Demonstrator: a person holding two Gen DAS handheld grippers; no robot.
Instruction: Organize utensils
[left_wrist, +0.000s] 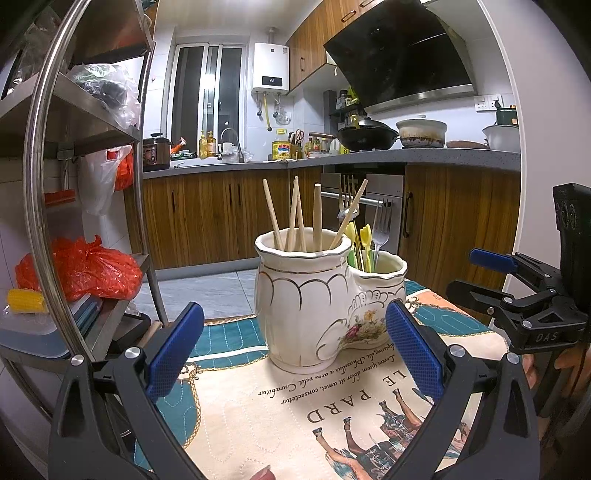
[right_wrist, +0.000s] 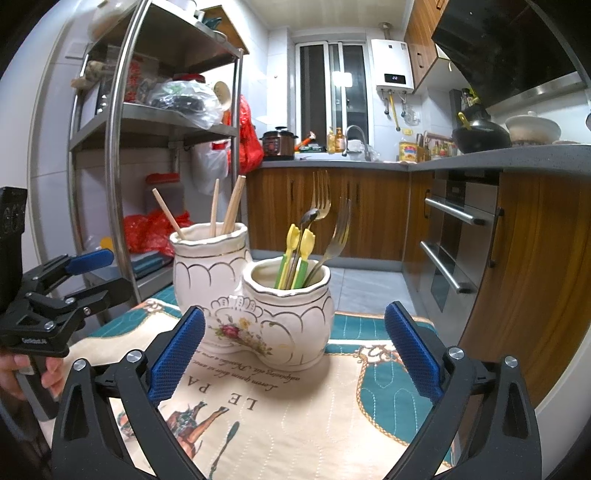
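Two grippers hung over a printed cloth (left_wrist: 280, 417), each with its blue-padded fingers spread wide and nothing between them. Left gripper (left_wrist: 295, 356) faced a white double holder (left_wrist: 314, 314) that stood on the cloth just ahead of the fingertips, centred between them; its right finger (left_wrist: 413, 354) overlapped the holder's lower pot in view, contact not clear. Right gripper (right_wrist: 293, 354) faced the same holder from the other side, again just ahead of and between its fingertips, its left finger (right_wrist: 177, 354) overlapping the holder's base in view.

Holder's taller pot (right_wrist: 208, 258) held wooden chopsticks (left_wrist: 295, 218), leaning at various angles, tips up. Lower pot (right_wrist: 291, 306) held forks (right_wrist: 334, 236), tines up, a spoon (right_wrist: 308, 218) and yellow-green plastic sticks (right_wrist: 295, 254).

From the left wrist view, the right gripper showed at the far right, beyond the right finger, fingers apart. From the right wrist view, the left gripper showed at the far left, beyond the left finger, also spread, with a hand (right_wrist: 22, 373) on its grip.

Beyond the fingers: steel rack (right_wrist: 122, 147) with bags, wooden cabinets (left_wrist: 207, 218), oven (right_wrist: 454, 236), counter (left_wrist: 406, 157) with wok (left_wrist: 365, 134).
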